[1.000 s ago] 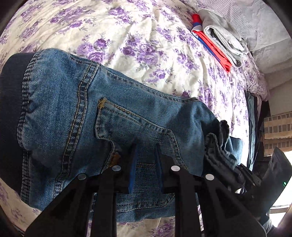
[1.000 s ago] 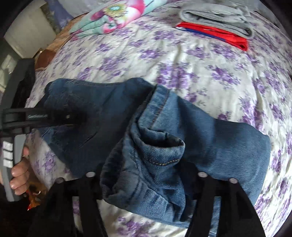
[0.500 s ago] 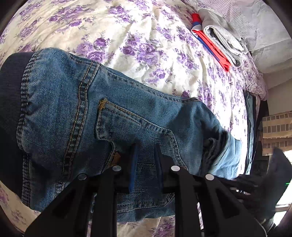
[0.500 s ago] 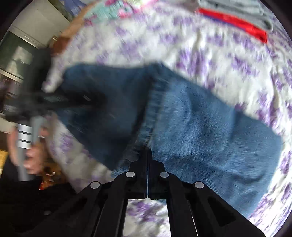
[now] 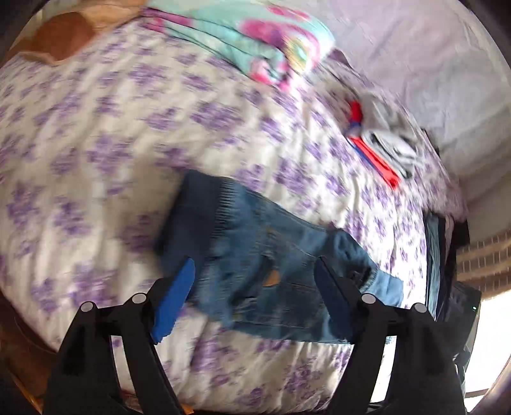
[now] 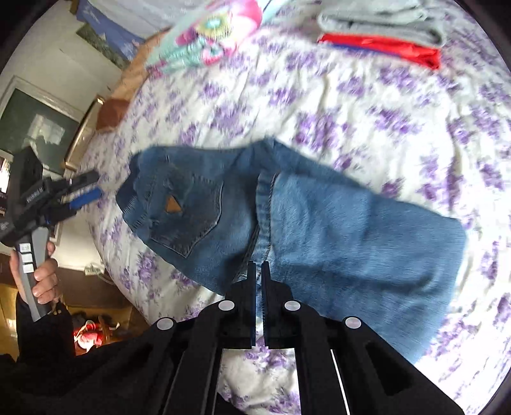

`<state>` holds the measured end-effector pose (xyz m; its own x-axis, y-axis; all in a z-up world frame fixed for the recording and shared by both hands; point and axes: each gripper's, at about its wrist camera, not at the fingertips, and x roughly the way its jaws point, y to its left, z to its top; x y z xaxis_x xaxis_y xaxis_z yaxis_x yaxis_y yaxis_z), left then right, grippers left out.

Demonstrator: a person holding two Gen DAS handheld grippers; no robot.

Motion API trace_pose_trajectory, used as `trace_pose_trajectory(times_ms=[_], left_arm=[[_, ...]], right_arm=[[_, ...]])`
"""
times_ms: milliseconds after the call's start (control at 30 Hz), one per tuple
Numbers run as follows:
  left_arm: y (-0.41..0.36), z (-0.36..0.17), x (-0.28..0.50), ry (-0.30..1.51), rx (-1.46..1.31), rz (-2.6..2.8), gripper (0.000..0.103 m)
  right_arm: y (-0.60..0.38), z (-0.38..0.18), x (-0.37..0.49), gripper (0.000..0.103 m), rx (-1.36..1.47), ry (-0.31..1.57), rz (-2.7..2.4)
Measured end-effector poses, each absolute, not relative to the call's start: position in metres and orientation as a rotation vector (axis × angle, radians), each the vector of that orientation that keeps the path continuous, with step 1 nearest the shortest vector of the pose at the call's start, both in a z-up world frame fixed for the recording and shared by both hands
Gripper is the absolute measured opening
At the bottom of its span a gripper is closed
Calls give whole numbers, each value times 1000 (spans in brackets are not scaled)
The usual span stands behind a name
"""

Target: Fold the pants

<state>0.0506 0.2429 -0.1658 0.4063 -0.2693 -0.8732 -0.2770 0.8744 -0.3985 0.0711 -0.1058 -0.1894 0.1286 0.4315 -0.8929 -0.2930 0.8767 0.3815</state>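
My left claw [image 5: 255,287] spread wide, gripping nothing; right claw [image 6: 258,274] pressed nearly together, empty (thin slit between pads). One pair of jeans [image 6: 287,223] folded on floral bedspread [image 6: 351,95], long axis across bed, waistband toward left claw.

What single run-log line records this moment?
jeans: folded on bedspread | left gripper: open, lifted clear | right gripper: shut, empty

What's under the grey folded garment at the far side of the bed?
A red folded garment sticks out beneath the grey folded garment, with a blue edge showing. The rest, and anything deeper, is covered.
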Motion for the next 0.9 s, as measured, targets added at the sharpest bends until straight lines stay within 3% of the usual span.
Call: trace_pose_trajectory(times_ms=[267, 600, 700, 900], left_arm=[[281, -235, 14, 1244, -876, -4, 74], [245, -296, 69, 1330, -961, -75, 80], [237, -272, 74, 1291, -818, -54, 36], [209, -217, 51, 1173, -545, -66, 29]], right_arm=[[-155, -172, 56, 5, 209, 1316, 420], [-167, -181, 46, 5, 249, 1327, 371], [-159, -181, 44, 5, 232, 1328, 383], [-109, -186, 55, 5, 143, 1338, 535]])
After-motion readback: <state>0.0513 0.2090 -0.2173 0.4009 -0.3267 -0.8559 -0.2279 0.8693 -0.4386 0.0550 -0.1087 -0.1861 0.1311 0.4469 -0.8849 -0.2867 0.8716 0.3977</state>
